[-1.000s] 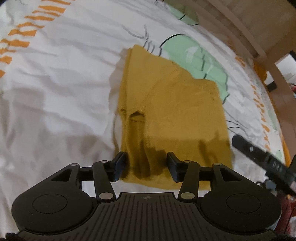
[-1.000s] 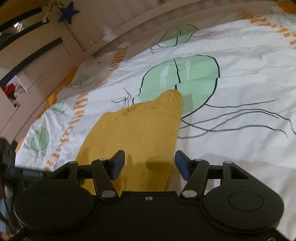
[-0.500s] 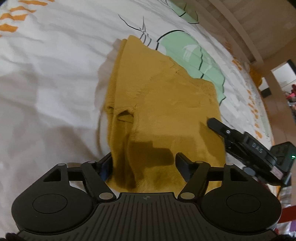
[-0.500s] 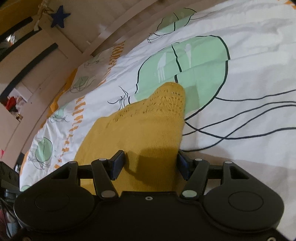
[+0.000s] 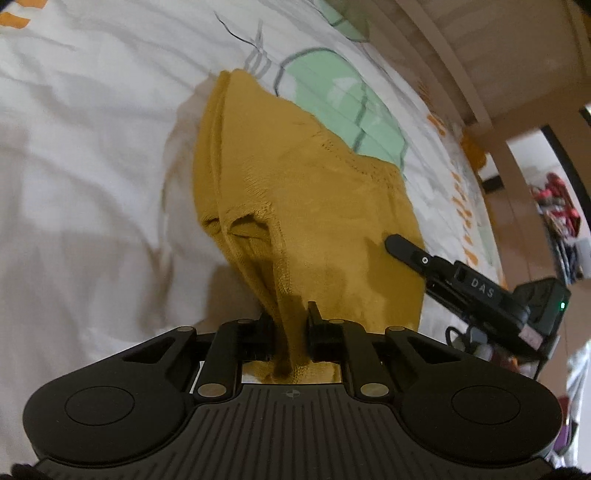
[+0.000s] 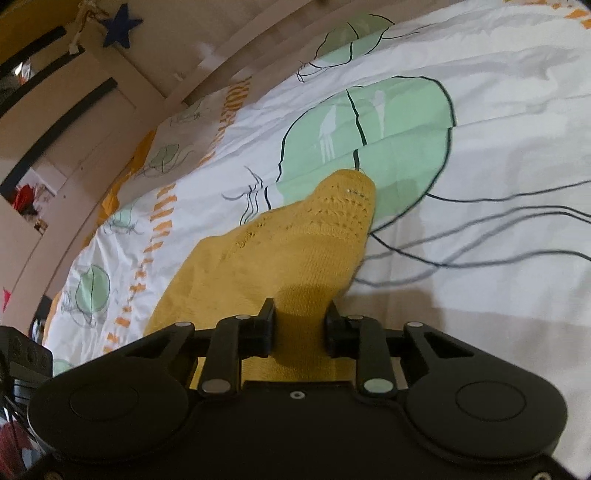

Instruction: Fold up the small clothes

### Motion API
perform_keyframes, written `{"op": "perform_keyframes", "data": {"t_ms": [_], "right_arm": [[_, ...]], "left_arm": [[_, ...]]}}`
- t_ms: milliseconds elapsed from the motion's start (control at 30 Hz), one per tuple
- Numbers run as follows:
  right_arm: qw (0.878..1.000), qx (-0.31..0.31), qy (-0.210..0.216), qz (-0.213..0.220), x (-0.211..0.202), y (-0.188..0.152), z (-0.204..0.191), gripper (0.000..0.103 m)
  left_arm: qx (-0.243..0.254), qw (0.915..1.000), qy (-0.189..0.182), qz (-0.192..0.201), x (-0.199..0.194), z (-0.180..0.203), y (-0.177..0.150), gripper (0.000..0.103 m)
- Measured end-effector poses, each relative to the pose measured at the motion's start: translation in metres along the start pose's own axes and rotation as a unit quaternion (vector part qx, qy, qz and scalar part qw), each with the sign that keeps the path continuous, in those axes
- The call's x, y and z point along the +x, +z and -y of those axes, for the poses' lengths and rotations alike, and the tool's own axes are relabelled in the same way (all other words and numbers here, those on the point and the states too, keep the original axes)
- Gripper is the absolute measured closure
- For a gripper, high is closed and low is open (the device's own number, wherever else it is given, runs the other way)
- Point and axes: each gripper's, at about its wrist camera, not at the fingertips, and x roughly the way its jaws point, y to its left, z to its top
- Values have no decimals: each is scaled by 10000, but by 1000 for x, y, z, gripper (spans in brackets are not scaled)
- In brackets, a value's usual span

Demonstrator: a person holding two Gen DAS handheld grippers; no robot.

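A mustard-yellow knit garment (image 5: 314, 206) lies partly folded on a white bedsheet with green jellyfish prints. My left gripper (image 5: 290, 325) is shut on the garment's near left edge, with cloth bunched between the jaws. My right gripper (image 6: 299, 321) is shut on the near right edge of the same garment (image 6: 295, 251), whose far corner lies on a green print. The right gripper also shows in the left wrist view (image 5: 391, 242), its tip resting at the garment's right side.
The bedsheet (image 5: 92, 147) spreads wide to the left of the garment. A pale wooden bed frame (image 6: 229, 51) runs along the far edge. A blue star (image 6: 120, 24) hangs on the wall beyond. Clutter (image 5: 557, 210) sits far right.
Both grippers were open over the garment's near edge. They have moved in and closed on the cloth, and the near edge has bunched up between the fingers.
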Motion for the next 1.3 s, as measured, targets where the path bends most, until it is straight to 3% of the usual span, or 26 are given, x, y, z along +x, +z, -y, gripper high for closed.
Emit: {"op": "perform_keyframes", "data": {"t_ms": [300,500,633,767,933,1067,1233,1300], "right_arm": [[9980,-30,-390,-494,-72,-46,-6,68],[9965,-56,-590,-592,-118,-81,-8,68],[9961,-69,-764,-429,-133,-98,-7,67],[9937,-182,-1096,-170,-133,-108,-6,65],[9893,-435,-1385,140,-137,-121,-3,55],[9896,-421,-1323,377,-149,-132,6,51],[9819,-786,-1513,823,-171,-135,-1,49],[9787,-877,-1537,1041,-177,-134,-4,45]], "left_arm": [[342,9989,-128,-278,-15,37,-78,89],[605,9973,-220,-343,-29,60,-126,89],[708,9972,125,-196,-30,59,-144,89],[976,9925,730,64,-32,56,-157,88],[1038,9875,1163,218,-35,51,-170,81],[1177,9830,1317,503,-51,55,-186,79],[1622,9643,1741,1163,-70,82,-198,73],[1740,9557,1868,1468,-75,93,-195,57]]}}
